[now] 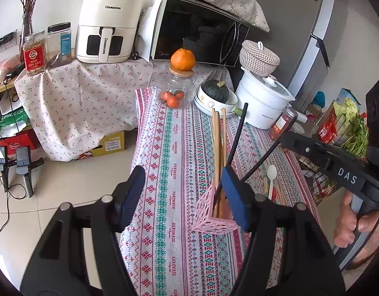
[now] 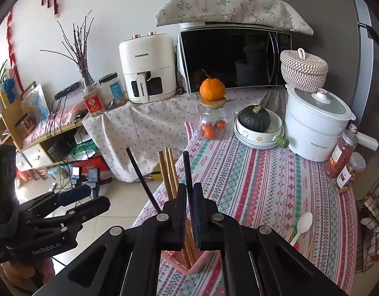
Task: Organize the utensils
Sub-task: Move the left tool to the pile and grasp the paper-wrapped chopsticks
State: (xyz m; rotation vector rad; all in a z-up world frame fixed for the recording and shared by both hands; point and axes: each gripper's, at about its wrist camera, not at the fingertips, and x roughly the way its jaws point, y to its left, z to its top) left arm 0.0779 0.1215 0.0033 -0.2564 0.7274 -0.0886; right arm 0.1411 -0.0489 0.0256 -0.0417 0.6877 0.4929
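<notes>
A pink lattice holder (image 1: 209, 218) stands on the patterned tablecloth (image 1: 179, 148), with several wooden chopsticks (image 1: 217, 143) and one black chopstick (image 1: 235, 138) upright in it. My left gripper (image 1: 183, 180) is open; the holder sits between its fingers, close to the right pad (image 1: 235, 197), and the pads do not press on it. My right gripper (image 2: 190, 190) is shut on a second black chopstick (image 2: 187, 170), just above the holder (image 2: 189, 261). The other black chopstick (image 2: 140, 172) leans left. A white spoon (image 2: 303, 222) and loose wooden chopsticks (image 2: 310, 244) lie to the right.
At the back of the table stand a glass jar (image 2: 215, 120) topped by an orange, stacked bowls (image 2: 259, 138) with a dark squash, a white pot (image 2: 315, 128) and spice jars (image 2: 341, 153). A wire basket (image 2: 372, 224) is at the right edge. Floor lies left of the table.
</notes>
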